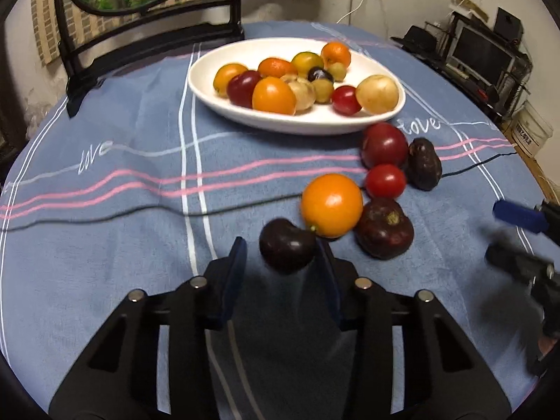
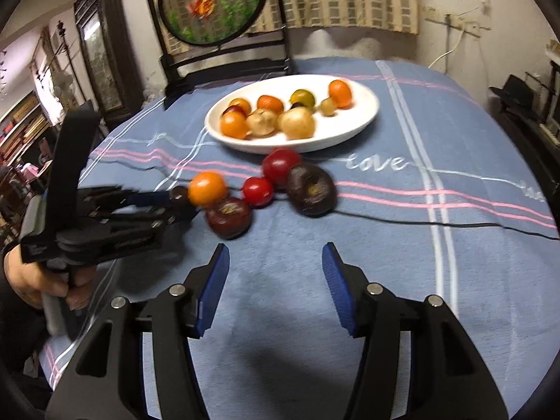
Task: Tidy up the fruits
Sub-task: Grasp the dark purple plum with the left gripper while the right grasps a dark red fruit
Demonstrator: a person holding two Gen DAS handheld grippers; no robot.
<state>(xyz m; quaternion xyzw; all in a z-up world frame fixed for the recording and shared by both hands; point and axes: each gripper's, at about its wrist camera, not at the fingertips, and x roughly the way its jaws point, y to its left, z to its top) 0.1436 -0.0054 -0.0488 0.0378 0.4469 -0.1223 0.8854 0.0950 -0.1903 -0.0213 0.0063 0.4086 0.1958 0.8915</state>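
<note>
A white oval plate (image 1: 245, 112) holds several small fruits, orange, red, yellow and dark; it also shows in the right wrist view (image 2: 350, 129). Loose fruits lie in front of it: an orange (image 1: 331, 204), two red ones (image 1: 385, 145) (image 1: 385, 181) and two dark ones (image 1: 384, 232) (image 1: 424, 163). My left gripper (image 1: 281, 250) is open around a dark plum (image 1: 287, 250); its right finger touches the plum, the left stands apart. My right gripper (image 2: 276, 255) is open and empty, short of the loose fruits (image 2: 259, 190).
A blue striped tablecloth (image 1: 122, 210) covers the round table. A thin black cable (image 2: 437, 224) runs across it. A dark wooden framed screen (image 1: 150, 17) stands behind the plate. Shelves and clutter (image 1: 486, 52) stand off the table at right.
</note>
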